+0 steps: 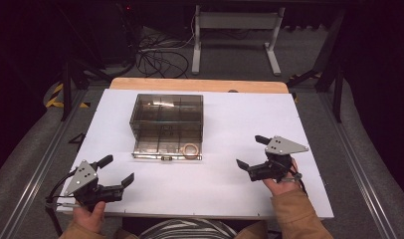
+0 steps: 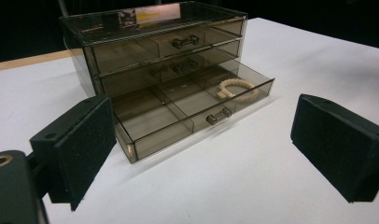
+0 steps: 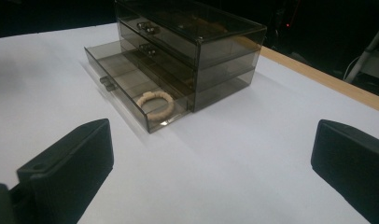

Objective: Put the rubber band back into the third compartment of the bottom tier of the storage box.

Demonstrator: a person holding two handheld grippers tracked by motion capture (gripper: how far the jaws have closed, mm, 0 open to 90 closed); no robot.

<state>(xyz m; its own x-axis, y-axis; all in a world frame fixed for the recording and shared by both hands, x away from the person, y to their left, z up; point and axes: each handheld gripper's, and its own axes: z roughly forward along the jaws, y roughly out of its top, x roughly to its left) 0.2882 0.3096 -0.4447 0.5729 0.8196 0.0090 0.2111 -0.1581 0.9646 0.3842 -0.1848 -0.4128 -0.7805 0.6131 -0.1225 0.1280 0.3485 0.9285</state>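
Bracelet (image 3: 155,105), likely light and soft, is lying ahead of the wide-open right gripper (image 1: 253,152), inviting a gentle pinch across its exposed band.

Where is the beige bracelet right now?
The bracelet lies in the pulled-out bottom drawer of the smoky clear drawer box, in that drawer's right-end compartment as the high view shows it, just right of the drawer's handle.

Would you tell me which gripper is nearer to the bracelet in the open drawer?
Right. The right gripper sits just right of the bracelet; the left gripper lies farther off, down to its left.
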